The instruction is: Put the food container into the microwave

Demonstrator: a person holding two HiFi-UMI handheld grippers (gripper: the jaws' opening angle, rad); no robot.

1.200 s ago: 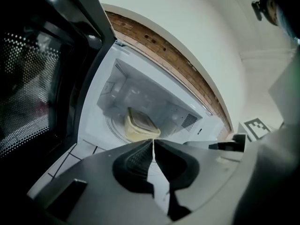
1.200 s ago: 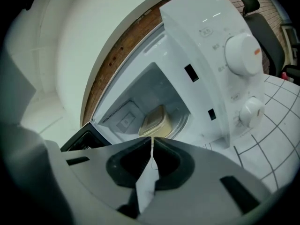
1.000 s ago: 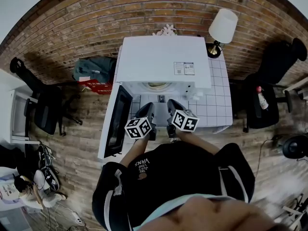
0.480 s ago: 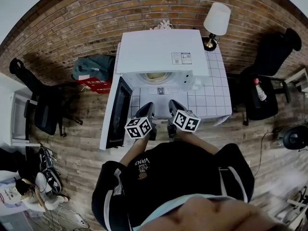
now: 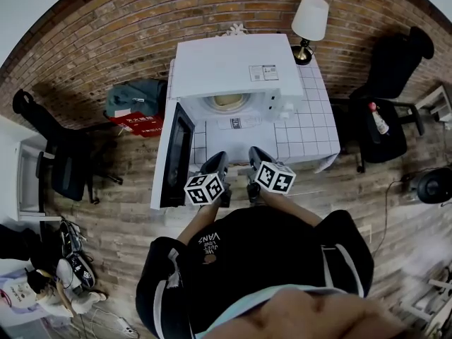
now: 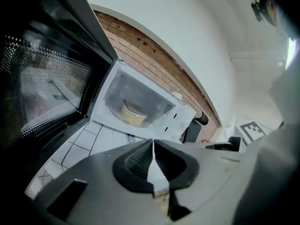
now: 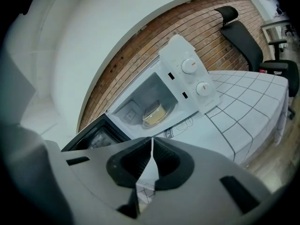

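A: Food container (image 6: 132, 114)?
B: Already inside the microwave (image 5: 233, 66), sitting on the round glass plate (image 7: 169, 111), visible through the open front.
A: Door (image 5: 176, 157)?
B: Swung wide open to the left, dark mesh window showing.
A: Left tongs (image 6: 153, 142)?
B: Closed tip to tip, nothing between them, held in front of the opening and well apart from the container.
A: Right tongs (image 7: 152, 139)?
B: Same. Pressed together, gripping nothing, just beside the left pair, aimed at the microwave.
A: Underneath?
B: White surface (image 5: 311, 129) with a dark grid, carrying the microwave. Lamp (image 5: 308, 20) at the back right corner, near the brick wall (image 5: 141, 20).
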